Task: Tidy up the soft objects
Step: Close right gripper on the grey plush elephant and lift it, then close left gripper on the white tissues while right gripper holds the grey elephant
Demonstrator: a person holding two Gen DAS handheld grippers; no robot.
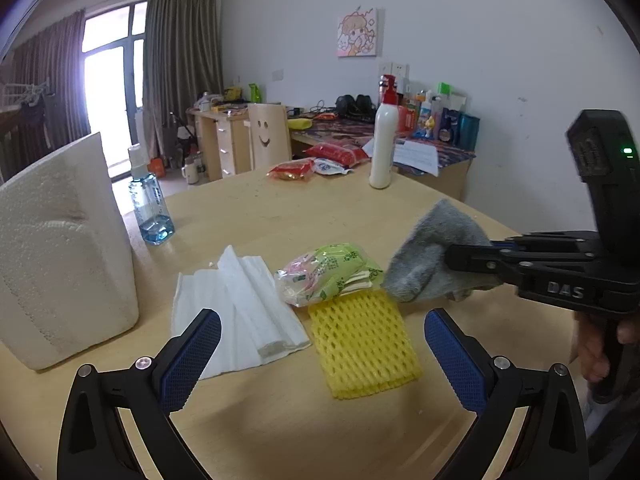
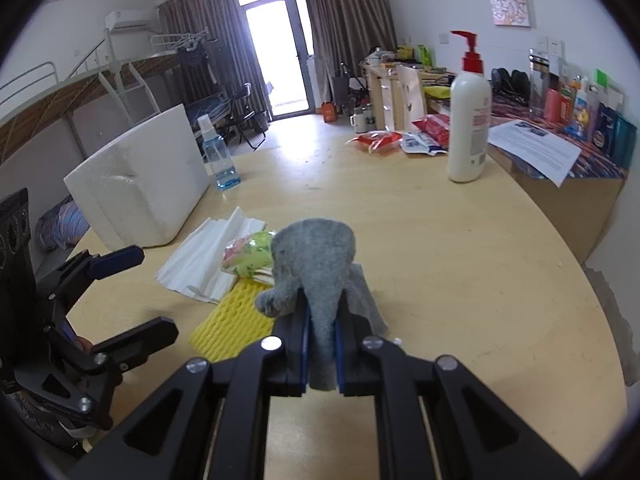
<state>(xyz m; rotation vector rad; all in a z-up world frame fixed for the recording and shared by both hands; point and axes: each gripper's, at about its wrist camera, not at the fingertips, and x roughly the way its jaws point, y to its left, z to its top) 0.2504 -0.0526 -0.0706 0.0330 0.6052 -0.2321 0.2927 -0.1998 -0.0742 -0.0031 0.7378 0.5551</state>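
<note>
My right gripper (image 2: 322, 320) is shut on a grey cloth (image 2: 316, 264) and holds it just above the table, right of the pile; it also shows in the left wrist view (image 1: 452, 258) with the grey cloth (image 1: 432, 248). My left gripper (image 1: 322, 336) is open and empty, low over the table in front of a yellow foam net (image 1: 362, 344). A green and pink plastic packet (image 1: 328, 272) lies on the net's far end. Folded white paper towels (image 1: 244, 304) lie left of it. The net (image 2: 236, 320), packet (image 2: 252, 256) and towels (image 2: 208, 256) also show in the right wrist view.
A white foam box (image 1: 60, 252) stands at the left on the round wooden table (image 1: 304, 208). A blue spray bottle (image 1: 150, 204) stands behind it. A white pump bottle (image 1: 383, 148) and red snack packets (image 1: 292, 170) sit at the far edge. A cluttered desk (image 1: 424, 148) lies beyond.
</note>
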